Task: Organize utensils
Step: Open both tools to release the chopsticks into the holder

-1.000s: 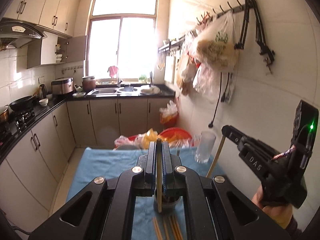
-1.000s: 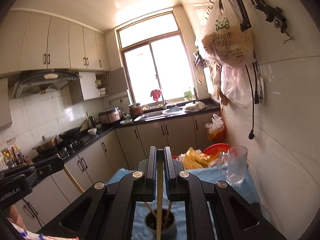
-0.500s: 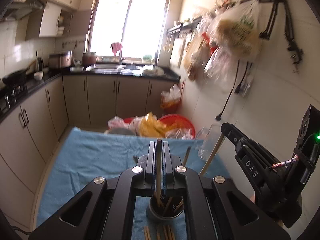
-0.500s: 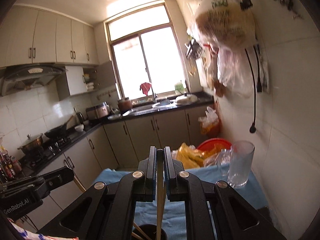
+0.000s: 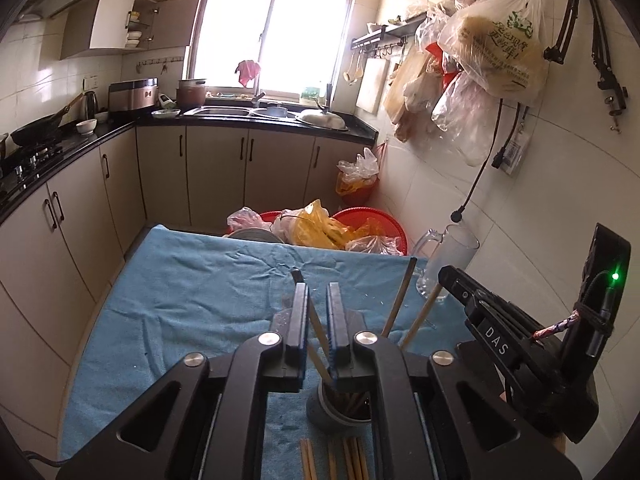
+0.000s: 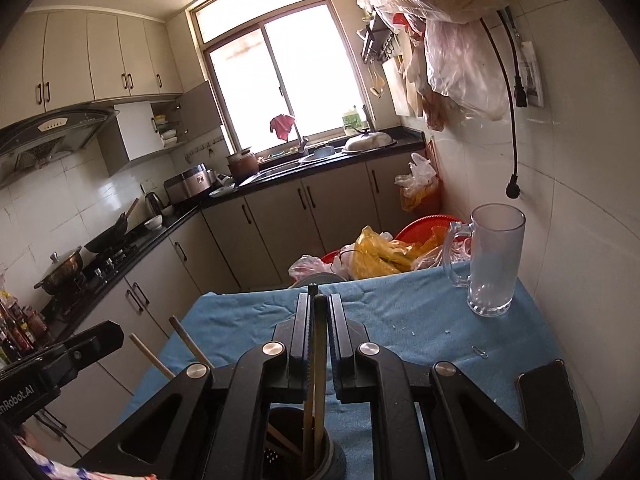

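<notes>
A grey utensil cup (image 5: 338, 412) stands on the blue cloth (image 5: 192, 292) and holds several wooden chopsticks. My left gripper (image 5: 317, 300) is just above it, its jaws slightly apart with a chopstick (image 5: 318, 336) leaning loose between them, lower end in the cup. More chopsticks (image 5: 340, 460) lie on the cloth in front of the cup. My right gripper (image 6: 319, 312) is over the cup (image 6: 304, 452) too, with a chopstick (image 6: 319, 360) upright between its narrowly parted jaws, its lower end in the cup. The right gripper shows in the left wrist view (image 5: 452, 276).
A clear glass mug (image 6: 490, 258) stands at the cloth's far right by the tiled wall. A dark phone (image 6: 548, 408) lies at the near right. Red basins with plastic bags (image 5: 320, 228) sit beyond the table. Cabinets run along the left.
Both grippers have tilted down toward the cup. The left jaws have opened and its chopstick now leans loose in the cup. The right gripper's chopstick has gone down into the cup.
</notes>
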A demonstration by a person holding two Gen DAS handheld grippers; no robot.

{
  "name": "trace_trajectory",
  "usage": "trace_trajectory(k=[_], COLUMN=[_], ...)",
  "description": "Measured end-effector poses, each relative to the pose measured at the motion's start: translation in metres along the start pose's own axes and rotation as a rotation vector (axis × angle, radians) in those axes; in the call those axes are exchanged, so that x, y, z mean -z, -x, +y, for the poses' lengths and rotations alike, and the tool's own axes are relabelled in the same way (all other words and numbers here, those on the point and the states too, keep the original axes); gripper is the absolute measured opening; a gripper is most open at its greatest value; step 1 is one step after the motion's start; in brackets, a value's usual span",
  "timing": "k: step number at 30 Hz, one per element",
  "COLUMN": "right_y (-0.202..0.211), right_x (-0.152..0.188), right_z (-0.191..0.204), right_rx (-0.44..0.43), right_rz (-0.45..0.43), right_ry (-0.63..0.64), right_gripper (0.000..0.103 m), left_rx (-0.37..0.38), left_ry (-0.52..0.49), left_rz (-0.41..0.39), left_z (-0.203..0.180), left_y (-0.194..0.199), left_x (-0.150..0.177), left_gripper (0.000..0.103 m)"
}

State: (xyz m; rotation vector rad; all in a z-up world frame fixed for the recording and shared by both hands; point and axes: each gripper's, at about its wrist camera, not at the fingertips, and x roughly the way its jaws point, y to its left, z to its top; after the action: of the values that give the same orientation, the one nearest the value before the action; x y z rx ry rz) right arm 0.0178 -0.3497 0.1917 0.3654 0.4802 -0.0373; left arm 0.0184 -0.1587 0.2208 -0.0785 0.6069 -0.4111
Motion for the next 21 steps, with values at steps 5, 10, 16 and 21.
trace_trajectory(k=[5,10,16,21], right_y=[0.016,0.045,0.075,0.081], right_x=[-0.004,-0.002,0.020,0.065], right_z=[-0.003,-0.007,-0.016,-0.030], right_rx=[0.005,0.013,0.035,0.048], right_rz=[-0.019,-0.038,-0.013,0.088], right_ry=[-0.006,-0.005,0.012,0.004], right_gripper=[0.034,0.041,0.053,0.055], left_rx=[-0.005,-0.028,-0.101,-0.126], left_ry=[0.024,0.020,0.010,0.032], left_rz=[-0.045,-0.105,-0.140,-0.068], left_z=[0.006,0.009,0.016,0.031], left_y=[0.026,0.064,0.097,0.095], left_x=[-0.002,0.005,0.033,0.067], left_gripper=[0.029,0.039,0.049,0.052])
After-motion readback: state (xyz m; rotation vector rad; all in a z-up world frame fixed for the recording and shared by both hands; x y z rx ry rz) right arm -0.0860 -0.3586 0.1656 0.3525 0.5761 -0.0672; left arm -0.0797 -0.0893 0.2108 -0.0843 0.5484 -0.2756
